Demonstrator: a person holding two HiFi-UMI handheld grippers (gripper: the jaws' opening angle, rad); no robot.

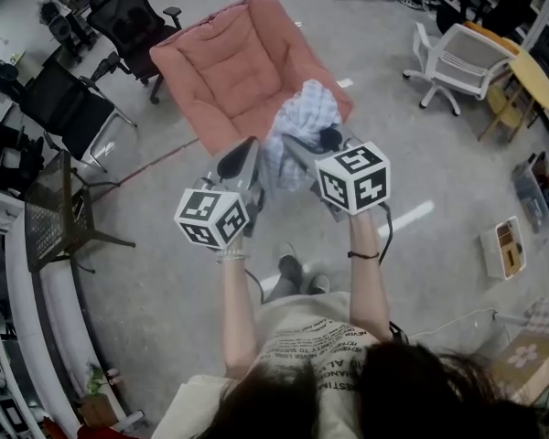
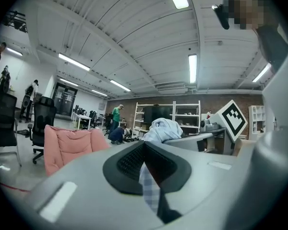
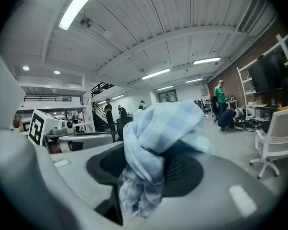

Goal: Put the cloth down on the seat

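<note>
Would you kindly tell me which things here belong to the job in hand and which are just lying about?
Job in hand: checked cloth; pink seat; left tongs and right tongs, both shut on the cloth.

Lying about: black office chairs; white office chair; round table; box.

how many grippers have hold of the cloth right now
2. The left gripper pinches a thin strip of the cloth, and the right gripper is shut on a thick bunch of it, with the pink seat ahead.
</note>
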